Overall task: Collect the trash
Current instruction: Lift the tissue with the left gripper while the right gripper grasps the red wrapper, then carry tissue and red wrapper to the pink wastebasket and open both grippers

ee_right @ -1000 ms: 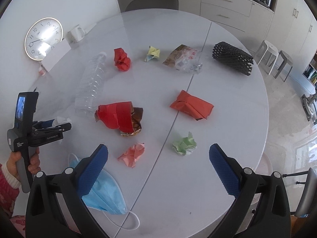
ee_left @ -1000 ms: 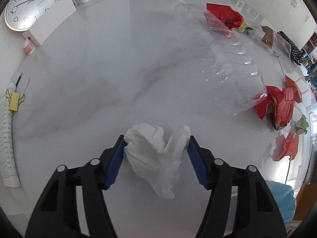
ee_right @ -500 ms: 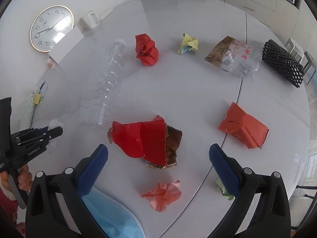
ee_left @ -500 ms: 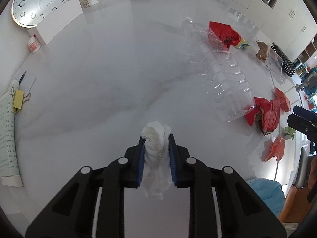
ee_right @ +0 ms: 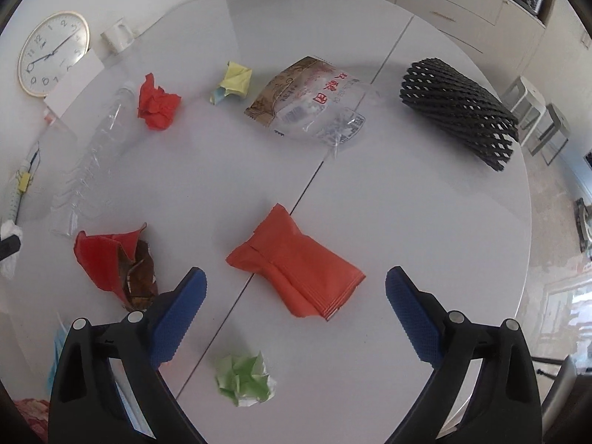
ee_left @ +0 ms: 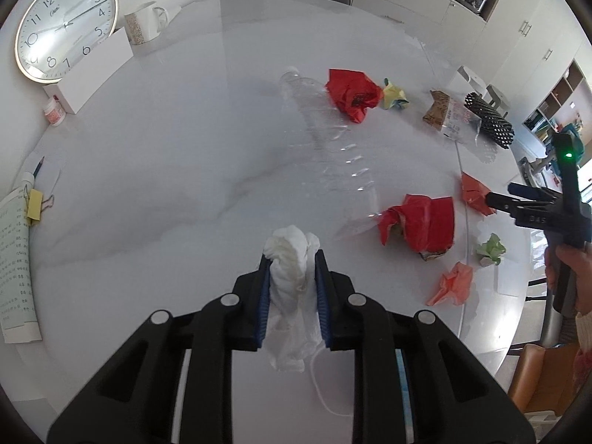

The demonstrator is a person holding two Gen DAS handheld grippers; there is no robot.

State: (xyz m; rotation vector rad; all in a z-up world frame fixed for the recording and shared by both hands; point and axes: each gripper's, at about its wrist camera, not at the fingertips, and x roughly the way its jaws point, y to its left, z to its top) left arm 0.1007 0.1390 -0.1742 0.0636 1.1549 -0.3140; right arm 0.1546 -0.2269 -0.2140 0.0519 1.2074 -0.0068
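My left gripper [ee_left: 291,259] is shut on a crumpled white tissue [ee_left: 290,259] and holds it above the white table [ee_left: 166,170]. My right gripper [ee_right: 295,285] is open and empty, hovering over an orange wrapper [ee_right: 296,270]. A green paper ball [ee_right: 246,377] lies just below it. A red and brown wrapper [ee_right: 114,259], a clear plastic bottle [ee_right: 88,159], a red paper ball [ee_right: 157,103], a yellow paper ball [ee_right: 233,81], a clear snack bag [ee_right: 307,103] and a black foam net [ee_right: 462,111] lie around. A pink paper ball [ee_left: 453,283] shows in the left wrist view.
A wall clock [ee_left: 63,26], a white box [ee_left: 92,70], a mug [ee_left: 144,24] and a small jar [ee_left: 53,111] stand at the table's far left. A booklet [ee_left: 14,259] lies at the left edge. A blue face mask [ee_right: 59,351] lies at the near edge.
My left gripper closed on the tissue and lifted it off the table. My right gripper moved forward and right, from over the pink ball to over the orange wrapper.
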